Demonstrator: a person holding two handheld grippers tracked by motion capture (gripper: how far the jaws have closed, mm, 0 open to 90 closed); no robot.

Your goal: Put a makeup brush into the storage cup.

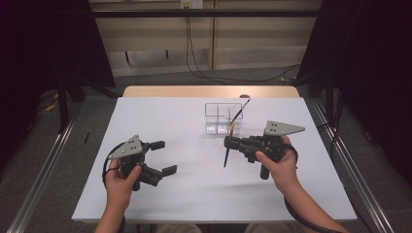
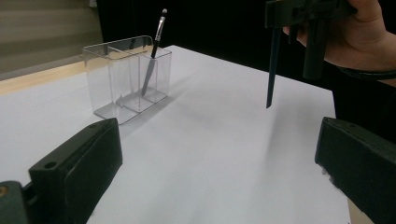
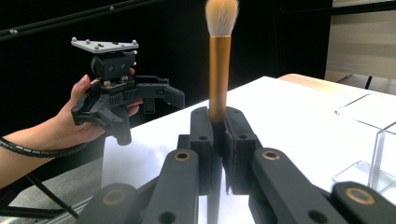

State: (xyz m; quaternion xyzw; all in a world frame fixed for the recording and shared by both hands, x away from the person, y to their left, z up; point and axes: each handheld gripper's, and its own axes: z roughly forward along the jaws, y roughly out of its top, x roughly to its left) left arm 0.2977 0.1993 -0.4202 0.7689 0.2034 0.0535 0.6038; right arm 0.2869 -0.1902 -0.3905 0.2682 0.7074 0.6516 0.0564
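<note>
Two black jaws of the right gripper (image 3: 219, 135) are seen clamped on a makeup brush (image 3: 218, 74) at the centre of the right gripper view, the gold ferrule and pale bristle tuft rising above them and the dark handle hanging below. From the high view, the same brush (image 1: 227, 153) is held upright, lifted clear of the white worktop (image 1: 194, 189), right of centre in the frame and just in front of the clear organizer (image 1: 222, 118). That divided, transparent box stands in the upper middle of the frame, and a slim dark brush (image 1: 239, 111) is already leaned in its right-hand compartment. The left gripper (image 1: 164, 157) is held at lower left, its jaws spread wide with nothing between them, well apart from the box.

The step in hand is judged to be the placing of the held brush into the organizer. It would be done well if the handle tip were brought over a free compartment, kept near vertical, and lowered until the tip is inside the walls before the grip is eased. The slim brush should be avoided, and the light box could be steadied by the idle gripper.
</note>
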